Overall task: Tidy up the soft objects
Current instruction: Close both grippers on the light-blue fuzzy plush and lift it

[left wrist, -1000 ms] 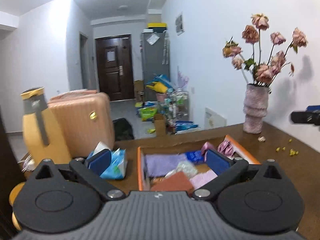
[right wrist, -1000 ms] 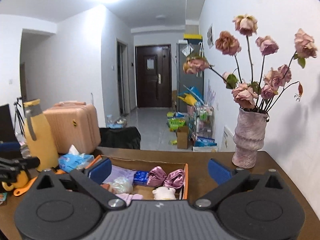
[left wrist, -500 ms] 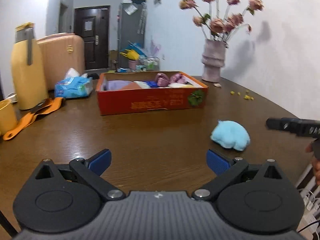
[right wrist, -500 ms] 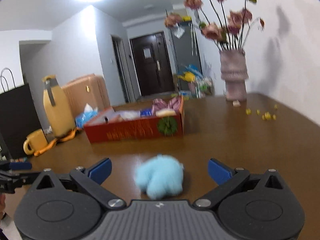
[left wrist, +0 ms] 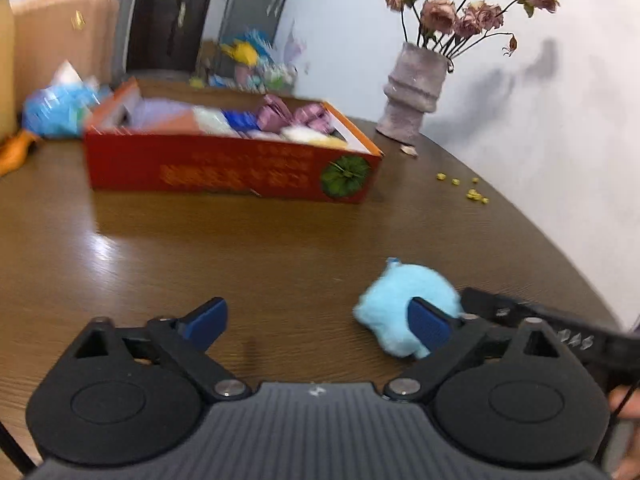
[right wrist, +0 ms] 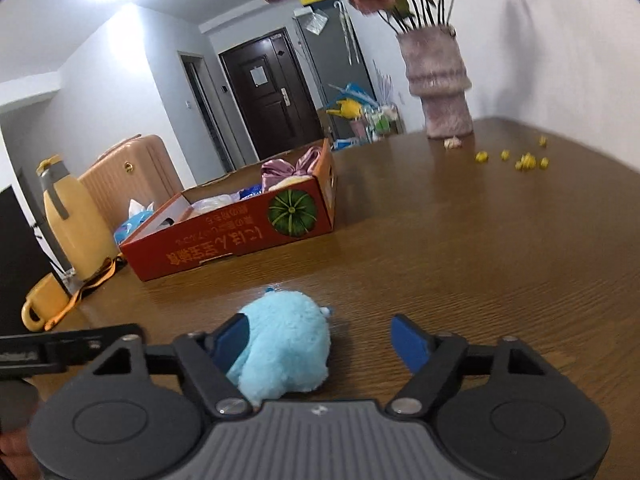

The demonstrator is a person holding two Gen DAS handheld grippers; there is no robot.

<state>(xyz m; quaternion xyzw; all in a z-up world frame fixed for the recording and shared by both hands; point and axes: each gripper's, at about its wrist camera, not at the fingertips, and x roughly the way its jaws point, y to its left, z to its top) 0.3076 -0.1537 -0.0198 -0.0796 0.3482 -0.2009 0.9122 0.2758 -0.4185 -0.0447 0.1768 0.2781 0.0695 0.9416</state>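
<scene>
Now holds the right gripper [right wrist: 320,342] low over the wooden table [right wrist: 460,248], nose tipped down toward the tabletop, jaws level. Has just been drawing those jaws closer, with the light-blue plush toy [right wrist: 288,340] between them: left pad against the fur, right pad clear of it with bare wood in the gap, so not yet clamped, grip loose. Holds the left gripper [left wrist: 316,318] just as low on the near left, tipped down too. Has just been narrowing its jaws as well, yet with only bare table between them; stands released, its right finger in front of the plush toy [left wrist: 404,300], which lies on the table near the front edge.

Seen from the right wrist only: left gripper's finger reaching in from the near left edge, a yellow thermos jug [right wrist: 76,220], a yellow mug [right wrist: 40,308] and a peach suitcase [right wrist: 128,176] at far left, a dark door [right wrist: 268,92] beyond. Seen from the left wrist only: right gripper's black finger touching the plush from the right, and a blue tissue pack [left wrist: 60,108], blurred, left of the box.

Shown by both: red cardboard box [right wrist: 224,248] farther back with a pumpkin print, filled with soft things, a pink satin bow [right wrist: 296,164] among them; a pink vase [right wrist: 438,80] of dried roses far right; yellow crumbs [right wrist: 524,160] near it.
</scene>
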